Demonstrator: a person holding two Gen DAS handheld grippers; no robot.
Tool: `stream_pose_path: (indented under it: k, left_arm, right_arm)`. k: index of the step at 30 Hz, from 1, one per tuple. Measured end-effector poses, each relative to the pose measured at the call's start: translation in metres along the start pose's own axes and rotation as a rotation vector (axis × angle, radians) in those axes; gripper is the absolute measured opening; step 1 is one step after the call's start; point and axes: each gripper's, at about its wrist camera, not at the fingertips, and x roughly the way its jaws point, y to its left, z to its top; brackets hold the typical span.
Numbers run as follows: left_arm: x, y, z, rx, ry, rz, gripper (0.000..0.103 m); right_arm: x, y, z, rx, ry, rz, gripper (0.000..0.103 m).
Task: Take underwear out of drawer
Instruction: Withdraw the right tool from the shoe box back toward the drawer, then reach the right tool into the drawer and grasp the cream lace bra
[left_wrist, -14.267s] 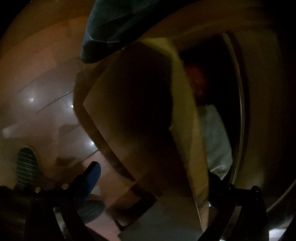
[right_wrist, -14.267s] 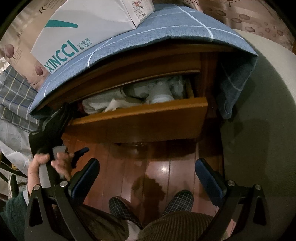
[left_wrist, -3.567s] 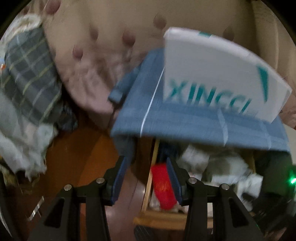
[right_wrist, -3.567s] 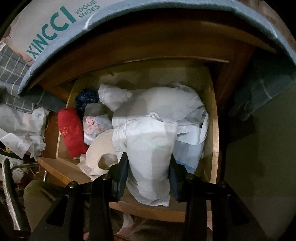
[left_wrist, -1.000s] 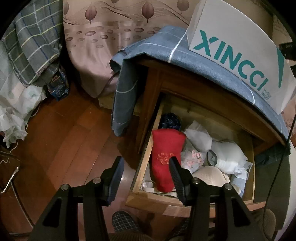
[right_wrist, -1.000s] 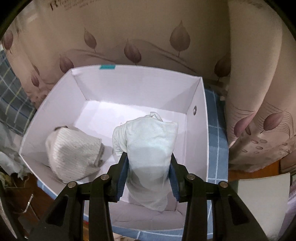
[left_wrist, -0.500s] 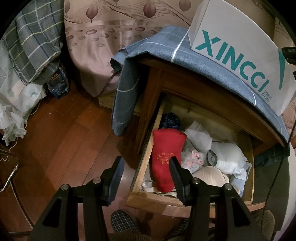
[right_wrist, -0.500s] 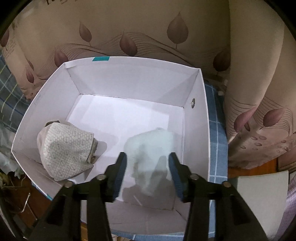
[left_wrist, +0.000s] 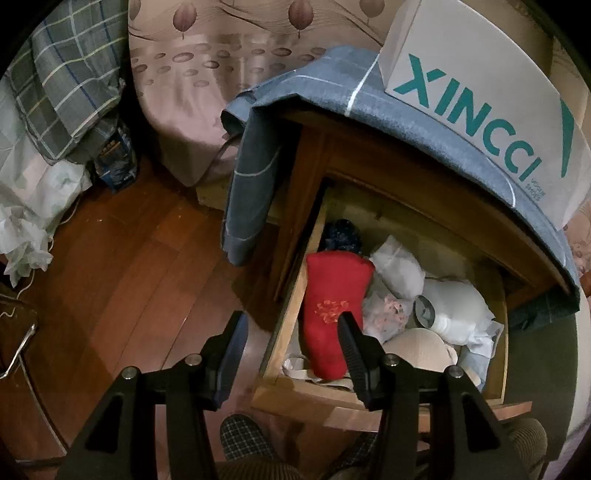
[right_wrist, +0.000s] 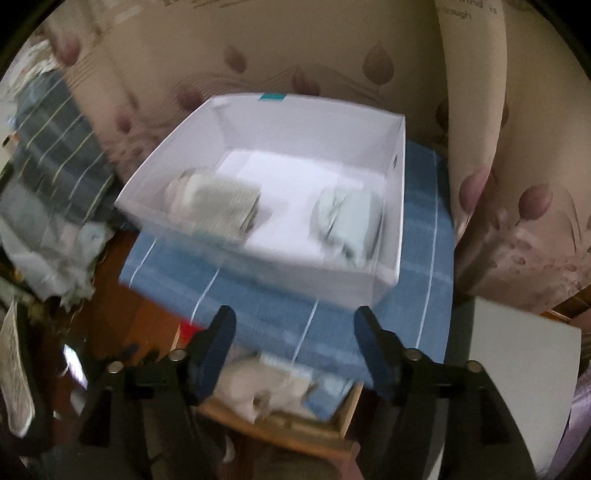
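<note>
The right gripper (right_wrist: 291, 330) has its fingers apart with nothing between them; the jaws have just been opening. It hangs over the blue cloth (right_wrist: 280, 291) that covers the nightstand, near the front wall of the white box (right_wrist: 391, 206). The view here is blurred by motion. Inside the box lie two folded pieces: a pale green underwear (right_wrist: 347, 221) at the right side and a patterned beige one (right_wrist: 214, 201) at the left side, well apart from each other.

The left gripper (left_wrist: 291, 332) also has its fingers apart and holds nothing. It hangs above the left front corner of the open drawer (left_wrist: 291, 314). Its right finger (left_wrist: 351, 343) lies, in the view, across the lower part of a red roll (left_wrist: 332, 295); if it touches the roll, I cannot tell. The red roll lies along the left wall of the drawer. Behind it is a dark blue piece (left_wrist: 341, 236), and to its right white pieces (left_wrist: 454, 302), a floral piece (left_wrist: 388, 314) and a beige piece (left_wrist: 421, 347) fill the drawer. On the wooden floor (left_wrist: 129, 266), below the gripper, a checked slipper (left_wrist: 243, 435) is seen.
</note>
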Motion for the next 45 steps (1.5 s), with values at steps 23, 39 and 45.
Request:
stream_pose_path:
  k: [23,39,45]
  left_arm:
    - [0.001,0.008,0.001,-0.04,0.009,-0.044,0.052]
    - [0.005,0.01,0.002,-0.068,0.024,-0.076,0.052]
    - [0.007,0.01,0.002,-0.073,0.03,-0.076,0.052]
  right_arm:
    - [0.209,0.048,-0.114,0.203,0.453,0.108,0.094]
    - [0.308,0.076,-0.11,0.136,0.652,-0.056,0.102]
    - [0.326,0.074,-0.115,0.136,0.722,-0.065,0.103]
